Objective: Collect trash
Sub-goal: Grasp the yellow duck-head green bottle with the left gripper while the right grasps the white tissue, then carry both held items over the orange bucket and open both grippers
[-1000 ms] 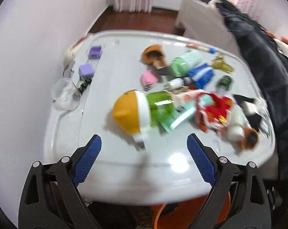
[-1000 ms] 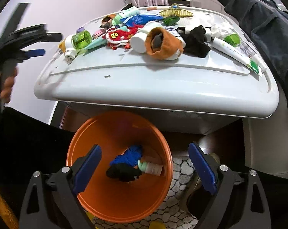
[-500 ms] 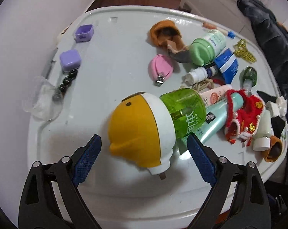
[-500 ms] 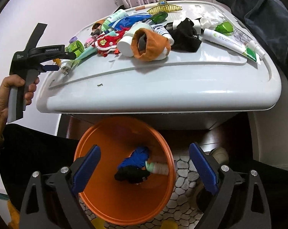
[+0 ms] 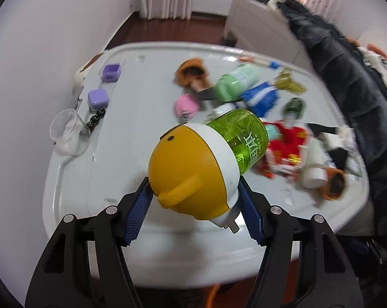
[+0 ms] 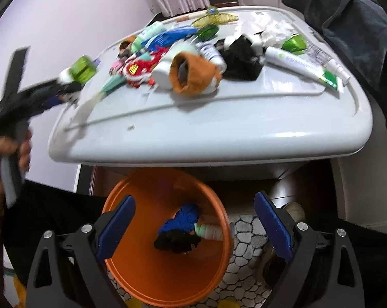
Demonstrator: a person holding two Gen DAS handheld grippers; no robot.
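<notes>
Already my left gripper was closing on the plug-in repellent — its blue pads pressed against the yellow-and-white dome, the green bottle end pointing away from me, above the near part of the white counter. My right gripper stood wide and held nothing; it hung over the orange bucket on the floor below the counter's edge.

I counted three things in the bucket: a blue crumpled piece, a black cloth and a small pale-green bottle lying on its side.

On the counter's left side stood two purple boxes, a short string of black beads and one clear cup, tipped over. Further right lay the pile: one pink nail clipper, one pale-green lotion bottle, one blue pouch, one gold hair clip and one red embroidered piece. Two orange socks showed, one at the far side and one near the right edge, pushed up against a white bottle.

From the right wrist view I also made out one white tube with a green end, one black cloth beside it and a crumpled white tissue — all near the counter's right side. My left hand showed at the picture's left, blurred, around the handle.
</notes>
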